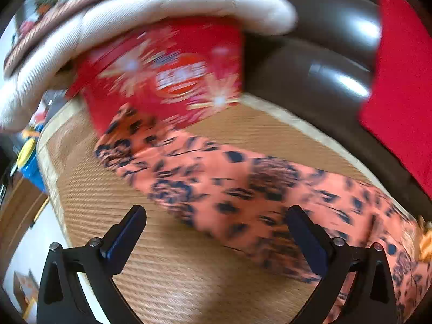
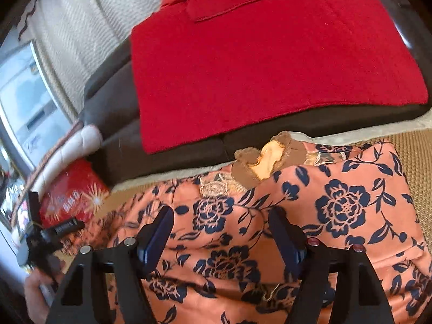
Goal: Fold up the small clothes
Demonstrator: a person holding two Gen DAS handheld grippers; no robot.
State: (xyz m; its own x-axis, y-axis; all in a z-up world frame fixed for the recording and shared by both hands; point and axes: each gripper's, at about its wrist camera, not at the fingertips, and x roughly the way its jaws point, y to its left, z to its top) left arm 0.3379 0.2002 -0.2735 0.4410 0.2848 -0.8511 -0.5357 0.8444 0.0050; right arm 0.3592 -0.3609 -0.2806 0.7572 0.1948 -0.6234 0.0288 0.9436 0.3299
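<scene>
A dark sofa [image 2: 172, 151] fills the far side of the scene, with a red cloth [image 2: 270, 62] draped over its seat and hanging down its front. In front of it lies a woven mat [image 1: 172, 270] with a pale border, and the garment [image 1: 243, 189], salmon with dark blue flowers, is spread on that mat.

In the left wrist view the garment is a long band, its long axis running from the far left, where one end reaches a red printed bag [image 1: 172, 73], to the near right, where it widens and passes under the right finger. Its near edge is straight, and bare mat lies open on its near left side. A brown and cream trim [image 2: 270, 156] sits on its far edge, close to the sofa. A cream cushion [image 1: 162, 10] rests over the bag.

The left gripper [image 1: 216, 229] hovers above the mat at the garment's near edge, fingers spread wide, nothing between them. That view is blurred.

The right gripper [image 2: 220, 232] is low over the bunched cloth, fingers fairly wide apart; whether they touch the fabric I cannot tell.
</scene>
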